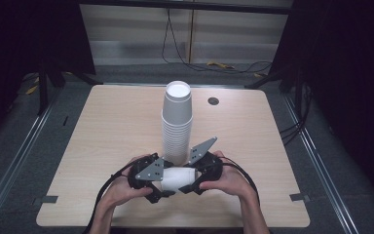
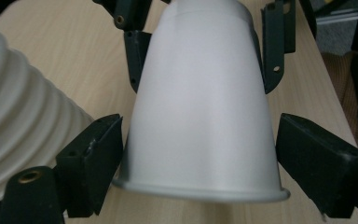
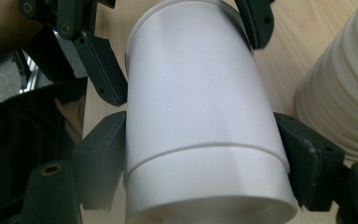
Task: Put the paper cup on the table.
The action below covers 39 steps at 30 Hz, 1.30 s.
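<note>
we've got both hand-held grippers, left (image 1: 152,187) and right (image 1: 191,181), clamped on the nested cups (image 1: 177,178) lying at 6 o'clock of the stack (image 1: 176,124). pull straight apart, no squeezing harder.

In the high view, the grey plates and the two hands covered both ends of the white cup (image 1: 177,178) lying between the grippers. The base of the cup stack (image 1: 176,127) was hidden behind them. Each gripper view cut the stack off at its edge.
</note>
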Available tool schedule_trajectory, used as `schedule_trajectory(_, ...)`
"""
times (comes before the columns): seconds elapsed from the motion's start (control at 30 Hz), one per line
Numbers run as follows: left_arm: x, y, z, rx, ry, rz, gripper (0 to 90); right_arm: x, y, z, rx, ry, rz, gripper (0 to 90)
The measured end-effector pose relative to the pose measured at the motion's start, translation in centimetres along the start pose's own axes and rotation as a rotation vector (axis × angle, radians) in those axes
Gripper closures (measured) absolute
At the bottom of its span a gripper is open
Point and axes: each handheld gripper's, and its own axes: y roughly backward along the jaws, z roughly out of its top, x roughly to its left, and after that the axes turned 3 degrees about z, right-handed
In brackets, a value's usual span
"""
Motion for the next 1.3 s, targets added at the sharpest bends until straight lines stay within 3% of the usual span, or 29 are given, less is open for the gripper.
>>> schedule_trajectory(0.03, 0.0, 0.1, 0.0, -0.007, 0.000, 0.006, 15.8, -0.2, 0.1, -0.1, -0.005, -0.003, 0.009, 23.5)
schedule_trajectory(0.07, 0.1, 0.3, -0.1, -0.029, 0.011, 0.031, 15.6, -0.2, 0.2, -0.1, -0.006, -0.004, -0.003, 23.4)
schedule_trajectory(0.13, 0.4, 0.7, -0.2, -0.055, 0.034, 0.044, 15.8, -0.4, 0.3, -0.3, 0.001, -0.020, -0.026, 23.3)
schedule_trajectory(0.27, 0.6, 1.4, -0.8, -0.133, 0.107, 0.079, 15.8, -0.5, 0.6, -0.8, -0.032, -0.043, -0.064, 23.2)
schedule_trajectory(0.37, 0.7, 1.8, -1.2, -0.143, 0.136, 0.114, 15.8, -0.7, 0.9, -1.1, -0.038, -0.066, -0.084, 23.1)
schedule_trajectory(0.53, 1.0, 2.2, -2.2, -0.175, 0.209, 0.116, 15.8, -0.9, 1.1, -1.8, -0.076, -0.089, -0.105, 23.0)
schedule_trajectory(0.7, 0.7, 2.2, -2.8, -0.181, 0.231, 0.116, 15.7, -0.9, 1.3, -2.7, -0.124, -0.113, -0.104, 23.0)
schedule_trajectory(0.87, 0.3, 2.3, -3.0, -0.237, 0.267, 0.117, 15.6, -0.8, 1.3, -3.2, -0.169, -0.112, -0.101, 23.0)
schedule_trajectory(0.97, 0.1, 2.3, -3.0, -0.232, 0.270, 0.119, 15.6, -0.6, 1.4, -3.5, -0.231, -0.102, -0.087, 23.0)
schedule_trajectory(1.17, -0.8, 2.4, -3.5, -0.280, 0.303, 0.141, 15.5, -0.3, 1.1, -4.3, -0.303, -0.103, -0.074, 23.0)
schedule_trajectory(1.3, -1.1, 2.3, -3.9, -0.274, 0.315, 0.150, 15.5, -0.2, 0.8, -4.8, -0.345, -0.100, -0.081, 22.9)
